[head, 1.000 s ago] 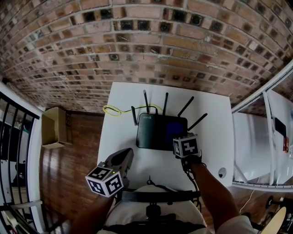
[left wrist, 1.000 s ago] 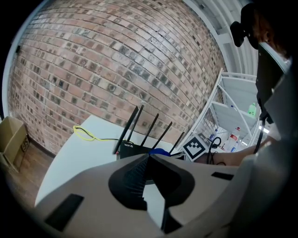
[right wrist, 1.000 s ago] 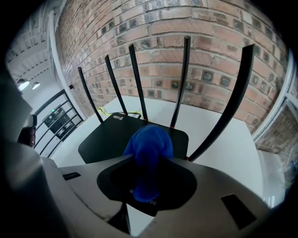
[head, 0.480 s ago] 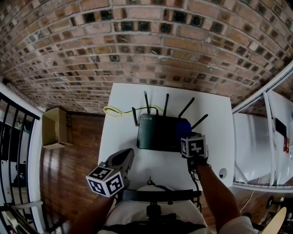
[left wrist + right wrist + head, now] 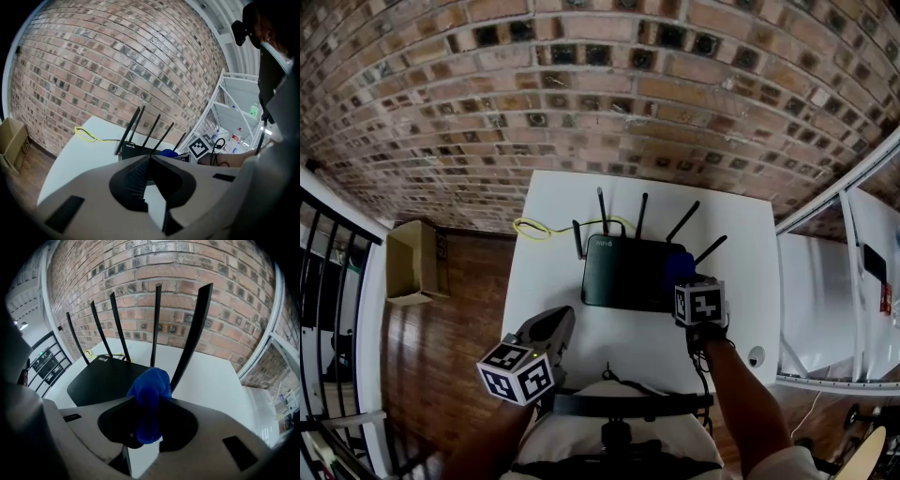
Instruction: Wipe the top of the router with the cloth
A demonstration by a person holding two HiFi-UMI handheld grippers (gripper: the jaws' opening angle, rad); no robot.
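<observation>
Right gripper (image 5: 149, 414): jaws clamped on a bunched blue cloth (image 5: 151, 383), which pokes out past the tips. The black router (image 5: 628, 270) lies just ahead and left of those jaws, and the cloth sits at its right edge, close beside the nearest antenna (image 5: 191, 336).

Left gripper (image 5: 150, 159): jaws closed on nothing, held well back from the router over the near side of the white table (image 5: 544, 234).

Judgement: wiping is under way. Press the cloth flat and sweep left across the lid in overlapping passes. Stay in front of the antennas, with light pressure so the router does not slide.
</observation>
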